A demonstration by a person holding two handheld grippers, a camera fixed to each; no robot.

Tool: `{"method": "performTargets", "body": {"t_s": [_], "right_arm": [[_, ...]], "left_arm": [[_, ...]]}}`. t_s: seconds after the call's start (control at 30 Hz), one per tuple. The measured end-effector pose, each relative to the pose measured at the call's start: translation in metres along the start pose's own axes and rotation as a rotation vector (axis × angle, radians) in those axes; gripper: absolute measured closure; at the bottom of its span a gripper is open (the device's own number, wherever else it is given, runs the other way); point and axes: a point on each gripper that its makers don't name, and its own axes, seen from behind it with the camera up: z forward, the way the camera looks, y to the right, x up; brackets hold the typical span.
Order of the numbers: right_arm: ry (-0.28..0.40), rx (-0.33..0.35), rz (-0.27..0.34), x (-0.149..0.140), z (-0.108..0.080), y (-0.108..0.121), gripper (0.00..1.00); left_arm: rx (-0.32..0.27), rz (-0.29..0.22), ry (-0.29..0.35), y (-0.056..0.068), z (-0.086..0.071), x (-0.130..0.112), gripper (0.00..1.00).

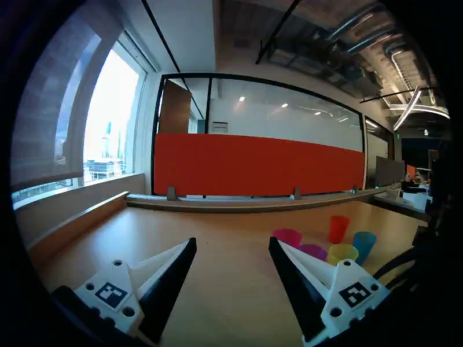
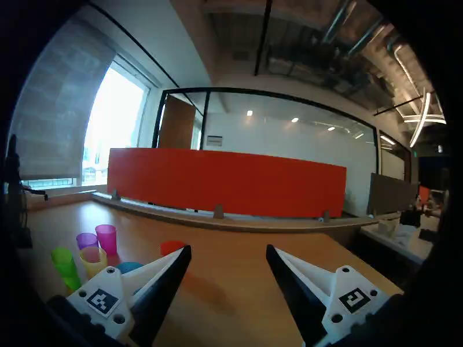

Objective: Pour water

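1. Tabletop (image 1: 220,222) of pale wood stretches ahead of both grippers to a red panel (image 1: 254,165) standing along its far edge, with a bright window (image 1: 110,127) off to one side.
2. The left gripper (image 1: 232,243) hovers low over the wood, its jaws spread wide apart with bare table between them; it grasps nothing.
3. In the left gripper view the cups stand upright in a loose cluster to the right of that claw: a pink cup (image 1: 287,236) nearest the gap, a purple cup (image 1: 312,251) and a yellow cup (image 1: 342,253) just behind the right-hand finger and partly covered by it, an orange cup (image 1: 338,229) farther back, and a blue cup (image 1: 364,244) at the outer edge.
4. The right gripper (image 2: 228,250) is likewise released, fingers wide and empty above the table.
5. In the right gripper view the same cluster lies to the left of the claw: a green cup (image 2: 65,266) outermost, the purple cup (image 2: 87,240) and pink cup (image 2: 106,238) side by side behind the yellow cup (image 2: 93,261).
6. The blue cup (image 2: 128,267) and orange cup (image 2: 171,247) peek out just past the left-hand finger, partly hidden by it.
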Motion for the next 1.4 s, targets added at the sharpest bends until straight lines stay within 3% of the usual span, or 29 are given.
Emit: {"method": "performTargets", "body": {"t_s": [0.5, 0.8, 1.1, 1.4], "right_arm": [[-0.008, -0.04, 0.053, -0.006, -0.006, 0.0, 0.0], [-0.005, -0.04, 0.087, -0.006, -0.005, -0.005, 0.0], [-0.019, -0.049, 0.152, -0.006, -0.006, 0.002, 0.0], [-0.037, -0.061, 0.154, -0.007, -0.006, 0.008, 0.01]], "left_arm": [[0.051, -0.021, 0.05, -0.008, 0.0, -0.004, 0.07], [0.081, 0.03, 0.063, 0.0, 0.005, -0.012, 0.07], [0.142, 0.023, 0.072, -0.007, 0.01, -0.017, 0.07], [0.156, 0.043, 0.097, -0.004, 0.017, -0.017, 0.07]]}}
